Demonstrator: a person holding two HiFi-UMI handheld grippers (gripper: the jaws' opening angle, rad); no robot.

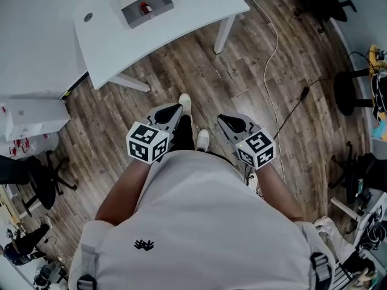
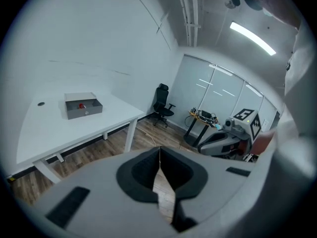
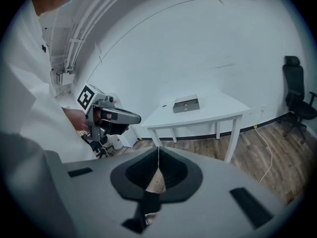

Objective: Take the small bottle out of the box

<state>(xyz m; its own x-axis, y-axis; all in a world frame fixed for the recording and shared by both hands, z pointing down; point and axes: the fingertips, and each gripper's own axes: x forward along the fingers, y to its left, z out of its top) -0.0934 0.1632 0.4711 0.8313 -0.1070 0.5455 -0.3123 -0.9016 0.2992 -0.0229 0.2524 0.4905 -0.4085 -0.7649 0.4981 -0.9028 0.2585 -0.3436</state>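
**Barely begun: small bottle not yet out of the box**

Stands well back from the white table (image 1: 187, 17), on the wood-plank floor (image 1: 242, 83), with open floor between feet and table edge. Holds the left gripper (image 1: 176, 109) and the right gripper (image 1: 224, 121) out in front of the body, side by side, both aimed toward the table and somewhat downward. Reads, in the left gripper view, as jaws pressed together along a thin seam with nothing between them. Reads the same in the right gripper view: pads meeting, empty.

Finds the grey box (image 1: 163, 5) open-topped on the table, back from the near edge, far from both grippers. Holds a small red thing inside, taken here to be the small bottle (image 1: 145, 8); too small at this range to make out its shape or cap.

Counts nothing of the task as done: no reach, no grasp, no lift. Leaves the whole job ahead, by this judgement:
- walking up to the table
- opening one pair of jaws
- lowering them into the box around the bottle
- pinching it and lifting it clear of the walls

Also worth minding on the way in: a cable (image 1: 272, 59) trailing across the floor to the right of the path.
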